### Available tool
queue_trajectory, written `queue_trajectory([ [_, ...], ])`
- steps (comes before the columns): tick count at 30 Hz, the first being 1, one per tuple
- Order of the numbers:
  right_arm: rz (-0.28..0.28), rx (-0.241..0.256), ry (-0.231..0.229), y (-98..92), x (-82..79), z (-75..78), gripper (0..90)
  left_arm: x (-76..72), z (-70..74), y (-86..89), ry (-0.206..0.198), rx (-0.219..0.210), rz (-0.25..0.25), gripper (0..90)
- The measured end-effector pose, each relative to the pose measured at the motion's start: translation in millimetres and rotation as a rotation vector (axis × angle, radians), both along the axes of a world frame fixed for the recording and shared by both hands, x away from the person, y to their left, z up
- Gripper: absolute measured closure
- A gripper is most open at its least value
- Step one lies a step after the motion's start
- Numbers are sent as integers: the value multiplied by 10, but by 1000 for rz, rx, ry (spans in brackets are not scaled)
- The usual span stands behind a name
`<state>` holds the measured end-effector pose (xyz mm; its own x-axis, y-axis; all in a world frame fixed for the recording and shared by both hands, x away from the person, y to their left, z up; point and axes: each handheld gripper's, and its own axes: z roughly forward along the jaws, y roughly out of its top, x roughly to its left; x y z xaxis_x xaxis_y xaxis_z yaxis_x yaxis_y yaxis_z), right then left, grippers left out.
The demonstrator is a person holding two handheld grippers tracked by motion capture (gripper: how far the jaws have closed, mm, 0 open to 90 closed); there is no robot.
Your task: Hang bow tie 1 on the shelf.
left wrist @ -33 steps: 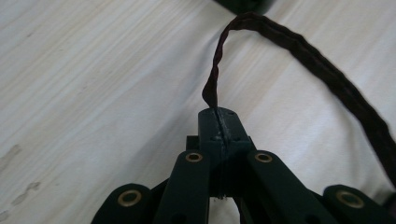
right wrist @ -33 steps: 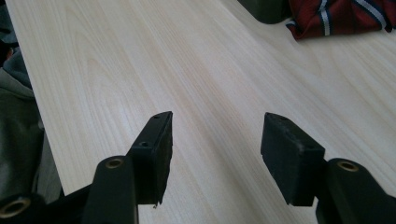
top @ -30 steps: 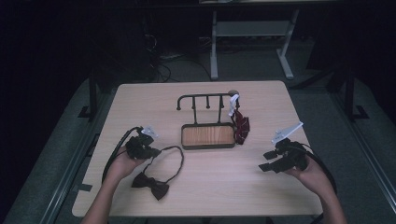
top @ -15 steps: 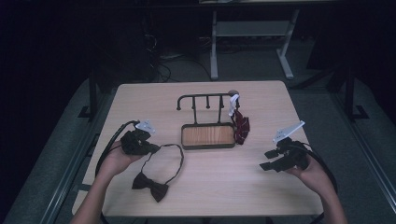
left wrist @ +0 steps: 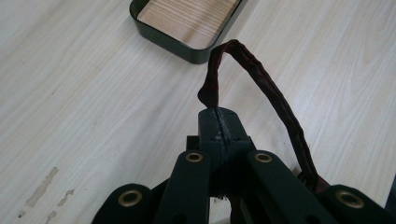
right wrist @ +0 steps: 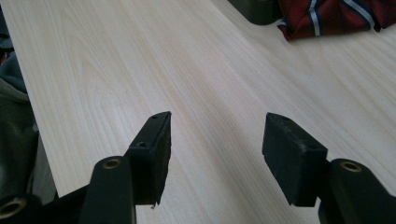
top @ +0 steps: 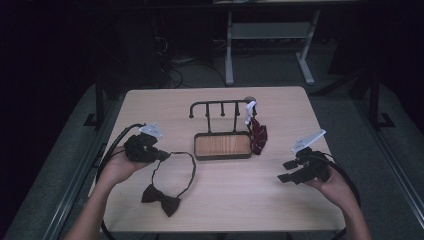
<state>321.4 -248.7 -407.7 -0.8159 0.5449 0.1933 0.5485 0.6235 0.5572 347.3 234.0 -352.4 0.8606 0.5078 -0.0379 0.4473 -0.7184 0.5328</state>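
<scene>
On the left side of the wooden table (top: pixel 220 200), the left gripper (top: pixel 161 155) has its jaws pinched tight on the dark strap (left wrist: pixel 261 79) of the bow tie (top: pixel 161 199), and that strap arches up off the tabletop while the bow itself lies flat, nearer the person. Over on the right, the right gripper (top: pixel 288 170) hovers with its jaws spread wide and nothing between them, well apart from the red striped tie (right wrist: pixel 334 14) that hangs off the rack (top: pixel 220 107) beside the wood-lined tray (top: pixel 222 146).
</scene>
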Motion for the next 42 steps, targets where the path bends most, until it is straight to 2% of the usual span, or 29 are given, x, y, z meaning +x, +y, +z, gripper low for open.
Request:
queue_trajectory([
  [7,-1,-2,6,-1,5,-20,416,-5,92,-14,-6,-1,-31,900],
  [21,-12,-6,2,-50,-17,-16,417,1,310,-34,-24,-25,-52,900],
  [34,-5,-15,0,-33,-7,-26,418,66,484,-75,-26,-3,-79,900],
  [42,-5,-13,0,-26,-10,-22,418,109,563,-119,-27,8,-74,900],
])
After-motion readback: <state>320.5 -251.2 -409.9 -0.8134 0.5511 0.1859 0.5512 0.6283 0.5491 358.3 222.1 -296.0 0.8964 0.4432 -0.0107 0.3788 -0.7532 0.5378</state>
